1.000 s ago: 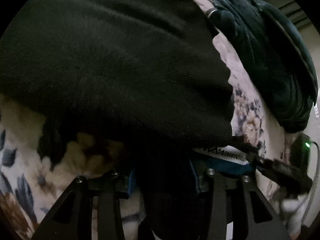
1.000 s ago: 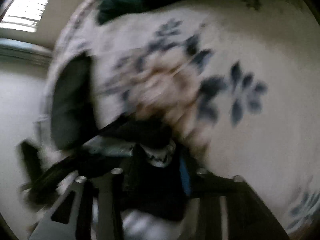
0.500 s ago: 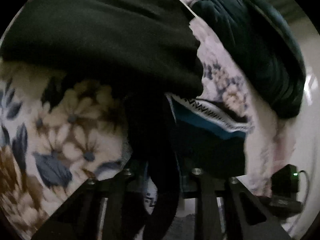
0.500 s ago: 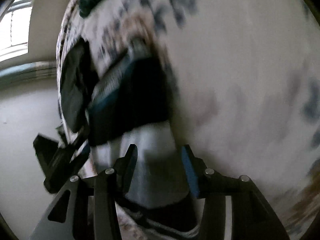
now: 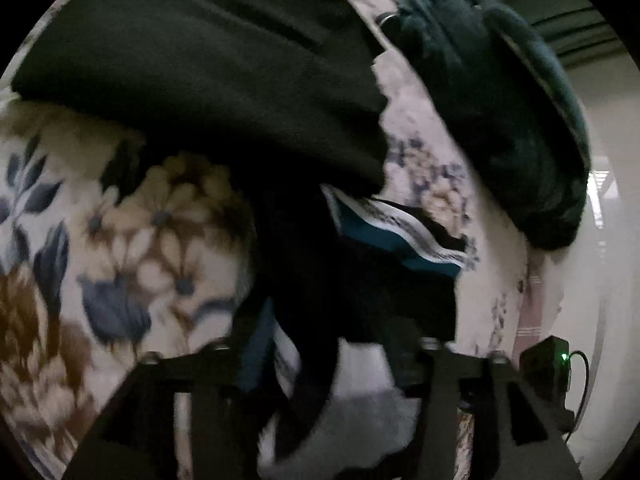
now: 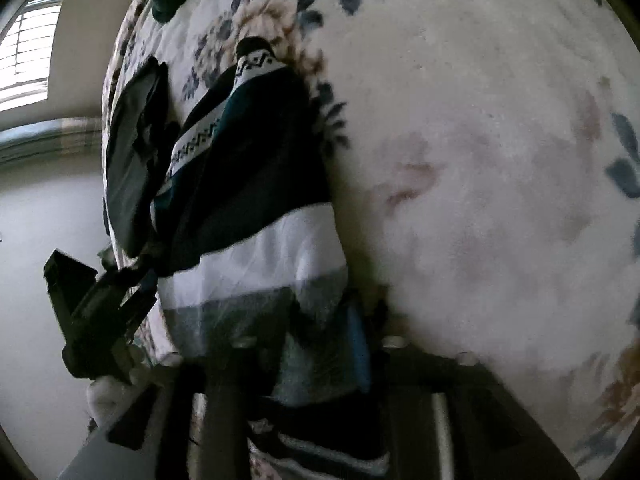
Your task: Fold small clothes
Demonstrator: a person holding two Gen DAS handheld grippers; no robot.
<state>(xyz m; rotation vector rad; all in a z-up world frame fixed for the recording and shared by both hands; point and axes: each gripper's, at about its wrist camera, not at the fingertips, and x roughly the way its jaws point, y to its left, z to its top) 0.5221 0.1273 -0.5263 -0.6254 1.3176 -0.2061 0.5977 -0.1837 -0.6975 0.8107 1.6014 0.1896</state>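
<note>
A small garment (image 6: pixel 256 208) in black, teal, white and grey, with a patterned white band, lies stretched on the floral bed cover (image 6: pixel 480 160). My right gripper (image 6: pixel 308 344) is shut on its grey end. In the left wrist view the same garment (image 5: pixel 384 264) runs down between my left gripper's (image 5: pixel 324 356) fingers, which are shut on its black edge. The left gripper also shows at the lower left of the right wrist view (image 6: pixel 100 312).
A large black garment (image 5: pixel 208 64) lies on the cover just beyond the small one. A dark teal fleece blanket (image 5: pixel 500 92) is heaped at the far right. A black device with a green light (image 5: pixel 548 364) sits by the bed's edge. The floor is pale.
Both grippers have drawn back with the small garment, stretching it out flat on the cover. More of its white and grey part shows now.
</note>
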